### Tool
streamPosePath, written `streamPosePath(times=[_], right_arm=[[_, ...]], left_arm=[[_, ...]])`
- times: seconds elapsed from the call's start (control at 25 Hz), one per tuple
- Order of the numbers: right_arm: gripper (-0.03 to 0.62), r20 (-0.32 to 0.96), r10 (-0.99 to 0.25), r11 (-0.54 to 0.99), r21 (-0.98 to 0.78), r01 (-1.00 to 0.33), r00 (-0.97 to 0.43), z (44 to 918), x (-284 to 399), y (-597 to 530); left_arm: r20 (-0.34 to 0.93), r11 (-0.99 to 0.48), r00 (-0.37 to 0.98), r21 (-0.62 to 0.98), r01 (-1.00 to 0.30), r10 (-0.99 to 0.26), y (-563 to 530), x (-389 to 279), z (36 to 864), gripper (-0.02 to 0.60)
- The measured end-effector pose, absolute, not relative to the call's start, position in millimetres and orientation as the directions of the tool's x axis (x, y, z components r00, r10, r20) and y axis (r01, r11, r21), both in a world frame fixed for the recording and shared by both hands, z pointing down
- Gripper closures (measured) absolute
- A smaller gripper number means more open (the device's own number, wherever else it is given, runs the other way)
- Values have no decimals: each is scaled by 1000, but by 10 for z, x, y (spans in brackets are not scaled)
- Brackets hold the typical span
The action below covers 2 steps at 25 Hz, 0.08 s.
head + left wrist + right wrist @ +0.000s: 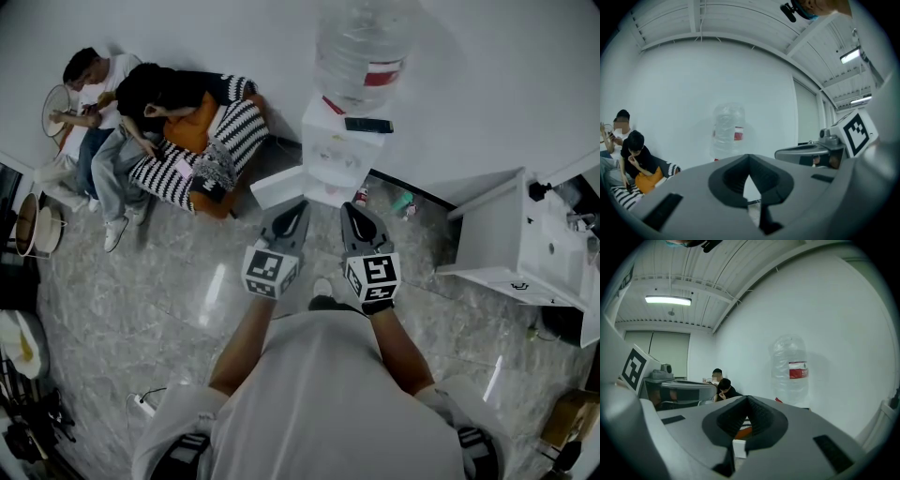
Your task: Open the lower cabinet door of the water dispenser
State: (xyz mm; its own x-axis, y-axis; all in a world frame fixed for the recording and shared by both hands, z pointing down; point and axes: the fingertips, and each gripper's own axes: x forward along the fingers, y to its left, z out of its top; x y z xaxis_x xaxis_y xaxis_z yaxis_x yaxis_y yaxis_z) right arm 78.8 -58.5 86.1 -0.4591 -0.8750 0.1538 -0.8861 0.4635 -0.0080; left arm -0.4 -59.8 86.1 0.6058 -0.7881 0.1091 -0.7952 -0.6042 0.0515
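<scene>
The dispenser [342, 150] is seen against the wall, with the bottle [361, 47] on top of it. Both tools are held side by side in front of it and pointed at it, roughly level. The left tool [298, 208] is pressed together with nothing pinched, as its own view shows [749, 157]. The right tool [352, 208] is likewise closed on nothing [747, 398].

A white panel, taken to be the door [279, 186], stands out from the dispenser's lower left, towards the person. It is judged to be already swung open, with the hinge on the dispenser's left side and the free edge pointing away from the cabinet. From the tools the door lies ahead and lower. It is lined up with the left tool, which is the nearer of the two. The right tool faces the dispenser's front, right of the door. Whether either tool touches the door cannot be told, though a gap is judged likely.

Any further swing would be expected to turn on the door's upright free edge, best reached from the left tool's side.
</scene>
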Motion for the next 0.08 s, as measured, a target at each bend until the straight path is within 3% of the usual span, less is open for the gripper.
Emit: streamPosePath(times=[0.08], right_arm=[[583,154,-877,458,-15,-889,-455,871,845,-592]], left_arm=[[112,-608,609,46,-793,-785,-609,43,853,571]])
